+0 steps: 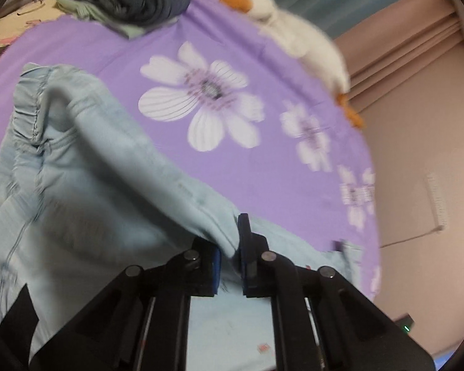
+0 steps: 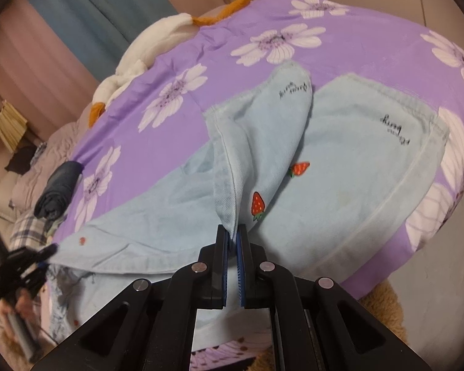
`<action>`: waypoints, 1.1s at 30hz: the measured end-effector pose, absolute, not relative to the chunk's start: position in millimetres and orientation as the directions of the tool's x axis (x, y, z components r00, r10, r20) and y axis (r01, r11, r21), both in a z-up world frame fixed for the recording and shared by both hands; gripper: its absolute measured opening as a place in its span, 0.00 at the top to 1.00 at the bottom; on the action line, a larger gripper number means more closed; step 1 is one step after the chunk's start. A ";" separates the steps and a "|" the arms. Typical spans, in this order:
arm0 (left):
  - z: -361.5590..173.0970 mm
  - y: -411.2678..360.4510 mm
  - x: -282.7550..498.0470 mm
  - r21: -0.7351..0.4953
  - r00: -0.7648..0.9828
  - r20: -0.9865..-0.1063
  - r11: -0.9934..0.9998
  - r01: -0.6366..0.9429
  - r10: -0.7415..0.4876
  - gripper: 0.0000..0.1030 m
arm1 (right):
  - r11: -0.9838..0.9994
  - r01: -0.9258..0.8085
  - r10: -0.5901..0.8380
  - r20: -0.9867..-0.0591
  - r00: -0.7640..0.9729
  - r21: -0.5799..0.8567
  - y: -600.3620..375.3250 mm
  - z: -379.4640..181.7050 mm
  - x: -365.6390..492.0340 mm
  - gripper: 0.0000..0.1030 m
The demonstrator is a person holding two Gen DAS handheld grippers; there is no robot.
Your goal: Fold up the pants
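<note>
Both the left gripper (image 1: pixel 230 255) and right gripper (image 2: pixel 232 241) pinch edges of the pale blue strawberry-print denim pants (image 2: pixel 340 170), raising one leg off the purple flowered bedspread (image 2: pixel 232 34) near its front edge, likely to fold it across

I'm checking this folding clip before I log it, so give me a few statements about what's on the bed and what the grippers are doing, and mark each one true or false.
1. The right gripper is shut on a fold of the light blue pants. True.
2. The left gripper is open and clear of the fabric. False: its jaws pinch an edge of the pants.
3. The pants carry strawberry prints. True.
4. The bedsheet is plain green. False: it is purple with white flowers.
5. A white plush duck lies at the edge of the bed. True.
6. The rolled dark garment sits on top of the pants. False: it lies apart from them.
</note>
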State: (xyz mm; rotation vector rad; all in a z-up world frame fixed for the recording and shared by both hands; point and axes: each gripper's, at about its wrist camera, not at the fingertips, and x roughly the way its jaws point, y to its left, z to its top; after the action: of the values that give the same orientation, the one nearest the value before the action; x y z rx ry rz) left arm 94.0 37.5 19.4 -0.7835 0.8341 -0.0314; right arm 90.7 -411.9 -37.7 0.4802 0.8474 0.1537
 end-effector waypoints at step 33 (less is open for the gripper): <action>-30.8 107.3 -31.1 -0.540 0.657 -0.744 0.691 -0.482 -0.124 0.88 | 0.903 0.146 0.231 -0.743 0.628 0.404 -423.0 -62.1 86.1 0.94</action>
State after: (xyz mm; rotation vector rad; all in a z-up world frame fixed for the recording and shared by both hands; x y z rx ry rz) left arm -31.1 107.3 -30.8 -0.8030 0.8495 0.2295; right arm 86.1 -423.0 -62.1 0.4570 0.8985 0.0501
